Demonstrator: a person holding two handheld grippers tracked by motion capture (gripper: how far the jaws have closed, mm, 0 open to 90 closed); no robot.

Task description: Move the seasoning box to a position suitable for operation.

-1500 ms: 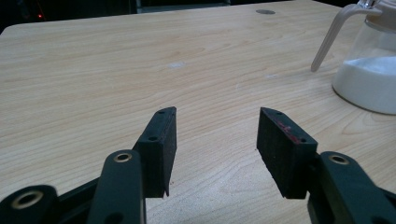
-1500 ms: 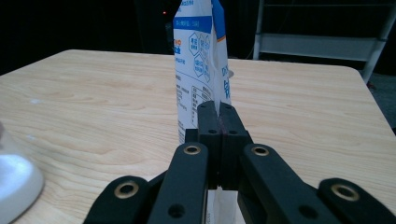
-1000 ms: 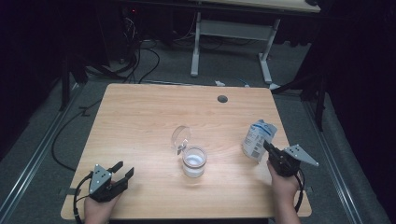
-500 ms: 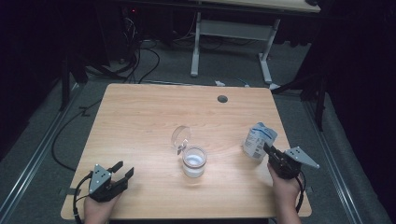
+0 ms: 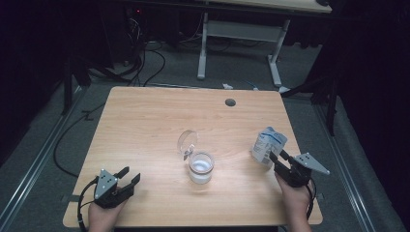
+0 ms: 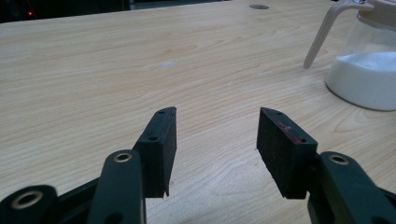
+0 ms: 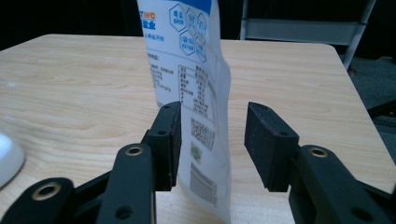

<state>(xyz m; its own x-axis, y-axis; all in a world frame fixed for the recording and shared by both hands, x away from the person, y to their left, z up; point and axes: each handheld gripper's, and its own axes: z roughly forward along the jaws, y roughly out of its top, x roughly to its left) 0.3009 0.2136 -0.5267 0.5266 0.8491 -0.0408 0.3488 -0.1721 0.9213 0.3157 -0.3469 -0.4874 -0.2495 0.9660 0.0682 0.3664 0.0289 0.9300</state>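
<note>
The left tongs (image 5: 126,177) rest near the desk's (image 5: 145,121) seven o'clock corner, jaws spread wide with nothing between them; they point toward one o'clock at the jar, idle and out of the way while the other hand works. In the left gripper view the pads (image 6: 161,149) are blocks of matte black foam, squared off and bolted to glossy black arms, with pale wood grain running under them.

At the desk's middle stands a clear jar (image 5: 200,166) — round-bodied, about half full of a white granular powder, with a pale curved handle and its transparent hinged lid (image 5: 187,141) tipped back toward eleven o'clock. The open lid suggests the jar is set up to take powder from the pouch.

Toward four o'clock a white pouch (image 5: 267,146) with blue print stands upright on its base, between the jaws of the right tongs (image 5: 276,157). Those jaws have just been opening, and in the right gripper view the thin, glossy film of the pouch (image 7: 196,93) lies against the left-hand pad (image 7: 168,140) or just beside it, while a clear gap separates it from the other — so it appears released, standing on its own. The desk itself is a light laminate with rounded corners and a grommet hole (image 5: 230,102) near one o'clock.
</note>
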